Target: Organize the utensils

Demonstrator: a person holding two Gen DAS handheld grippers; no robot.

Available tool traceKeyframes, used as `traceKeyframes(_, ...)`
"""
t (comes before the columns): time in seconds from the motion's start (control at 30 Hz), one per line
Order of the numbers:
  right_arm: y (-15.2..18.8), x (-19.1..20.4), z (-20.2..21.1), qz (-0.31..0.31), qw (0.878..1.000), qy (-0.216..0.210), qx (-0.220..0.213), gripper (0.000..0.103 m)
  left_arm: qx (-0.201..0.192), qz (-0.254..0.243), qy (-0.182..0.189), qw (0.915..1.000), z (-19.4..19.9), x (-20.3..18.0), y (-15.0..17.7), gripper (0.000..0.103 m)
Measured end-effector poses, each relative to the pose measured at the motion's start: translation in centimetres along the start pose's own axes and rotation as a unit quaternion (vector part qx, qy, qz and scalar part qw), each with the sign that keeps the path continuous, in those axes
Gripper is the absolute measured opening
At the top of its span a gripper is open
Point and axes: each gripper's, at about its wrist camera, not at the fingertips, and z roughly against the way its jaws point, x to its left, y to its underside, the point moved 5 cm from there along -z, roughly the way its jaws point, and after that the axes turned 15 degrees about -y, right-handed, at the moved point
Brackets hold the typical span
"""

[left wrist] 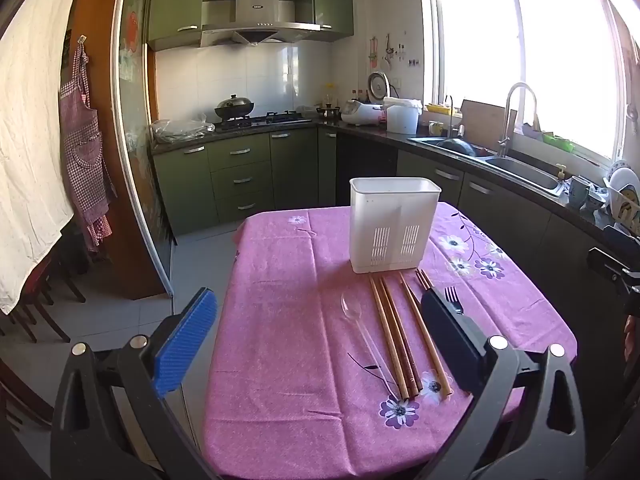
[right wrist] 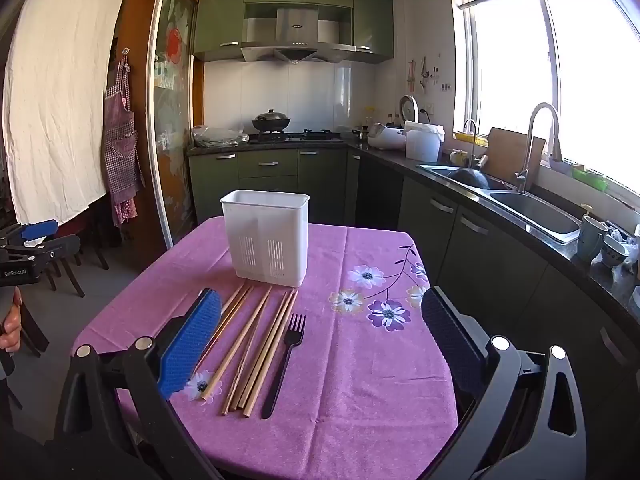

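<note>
A white slotted utensil holder (left wrist: 394, 224) stands upright on the pink flowered tablecloth (left wrist: 288, 320); it also shows in the right wrist view (right wrist: 266, 236). In front of it lie several wooden chopsticks (left wrist: 400, 336), a clear plastic spoon (left wrist: 354, 316) to their left, and a black plastic fork (left wrist: 452, 298) to their right. In the right wrist view the chopsticks (right wrist: 256, 344) and fork (right wrist: 286, 356) lie side by side. My left gripper (left wrist: 318, 336) is open and empty above the table. My right gripper (right wrist: 320, 340) is open and empty above the utensils.
The table (right wrist: 360, 400) stands in a kitchen. Green cabinets (left wrist: 240, 176), a stove with a wok (left wrist: 236, 108) and a sink with a tap (left wrist: 516, 160) line the back and right. Chairs (right wrist: 68, 264) and a hanging apron (left wrist: 86, 148) are at the left.
</note>
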Motion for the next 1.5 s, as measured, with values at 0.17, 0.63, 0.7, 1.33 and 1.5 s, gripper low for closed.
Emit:
traceKeyframes(0.17,0.0,0.0,-0.1,0.001,1.0,0.003,0.002,0.099,0.004,0.0,0.002,1.0,-0.4,0.1,0.7,0.097)
traceKeyframes(0.63,0.9,-0.2,-1.9,-0.002,1.0,0.003,0.015,0.099,0.021,-0.014,0.003,0.9997,-1.2,-0.8,1.3,0.097)
traceKeyframes(0.7,1.0,-0.3,-2.0,-0.002,1.0,0.002,0.015,0.099,0.023,-0.015,0.003,0.9996,-1.3,-0.9,1.4,0.097)
traceKeyframes(1.33,1.1,-0.4,-2.3,-0.006,1.0,0.002,0.019,0.099,0.027,-0.017,0.003,0.9995,-1.4,-1.1,1.3,0.097)
traceKeyframes(1.5,1.1,-0.5,-2.2,-0.006,1.0,0.002,0.019,0.099,0.028,-0.016,0.002,0.9995,-1.4,-1.1,1.3,0.097)
